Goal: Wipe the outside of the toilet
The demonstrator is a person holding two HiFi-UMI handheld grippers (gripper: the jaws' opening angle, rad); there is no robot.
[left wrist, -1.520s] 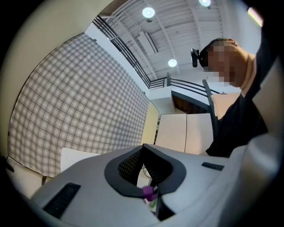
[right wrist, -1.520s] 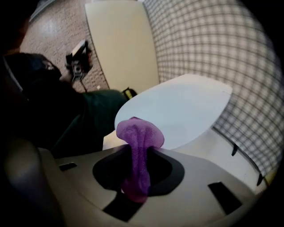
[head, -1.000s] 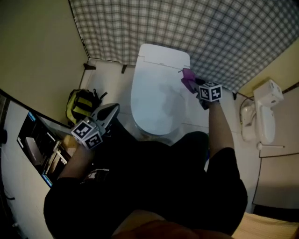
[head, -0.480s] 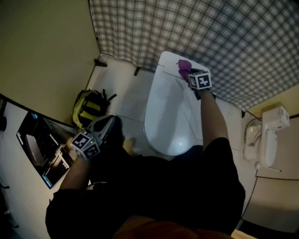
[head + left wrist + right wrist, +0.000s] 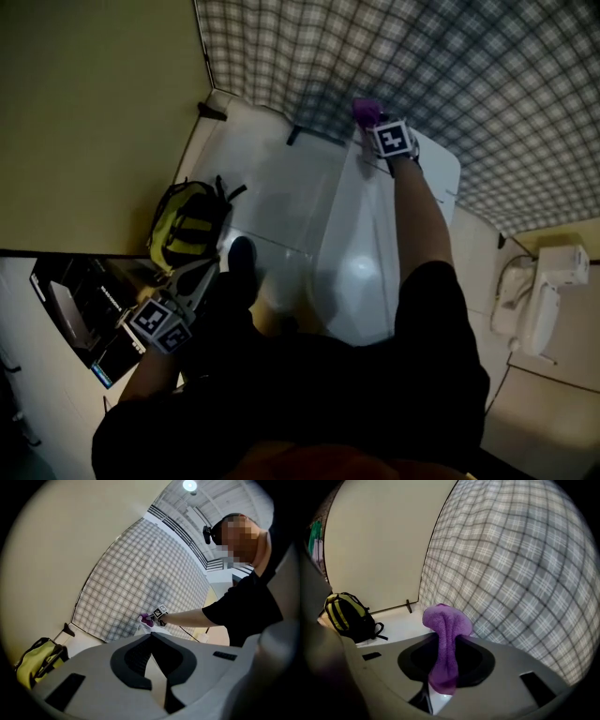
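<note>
Right gripper view: fingers (image 5: pixel 474 660) of the right gripper (image 5: pixel 446 663) are closed on a purple cloth (image 5: pixel 444 620). The pinch is near the cloth's lower end, and the free fold bulges up and forward past the tips. The checked wall (image 5: pixel 520 573) is close beyond it. Contact between cloth and porcelain cannot be read from this view.

Head view: the right gripper (image 5: pixel 373 122) is at full arm's reach over the rear of the toilet (image 5: pixel 366 272), cloth (image 5: pixel 364 110) leading. The toilet lid is down. The cloth sits at the tank end next to the checked wall; whether it is touching or just above cannot be told.

Left gripper view: the fingers of the left gripper (image 5: pixel 151 660) meet at the tips with nothing between them. The head view shows this gripper (image 5: pixel 199 279) low on the person's left, well apart from the toilet. It is near a yellow-and-black backpack (image 5: pixel 187 220) on the floor (image 5: pixel 262 178).

Judgement: the step in hand looks like wiping the tank's top and back edge. The lid, bowl sides and base seem not yet done.

To do the step well:
- Tilt the right gripper so the loose fold lies flat on the porcelain, not the hard fingertips, which would scrape.
- Hold the pinch firm, since the cloth is gripped low and a drag against the wall could pull it free.
- Sweep in overlapping passes from the wall side toward the front, then down the flanks.
- Leave the left gripper where it is, clear of the backpack straps.
</note>
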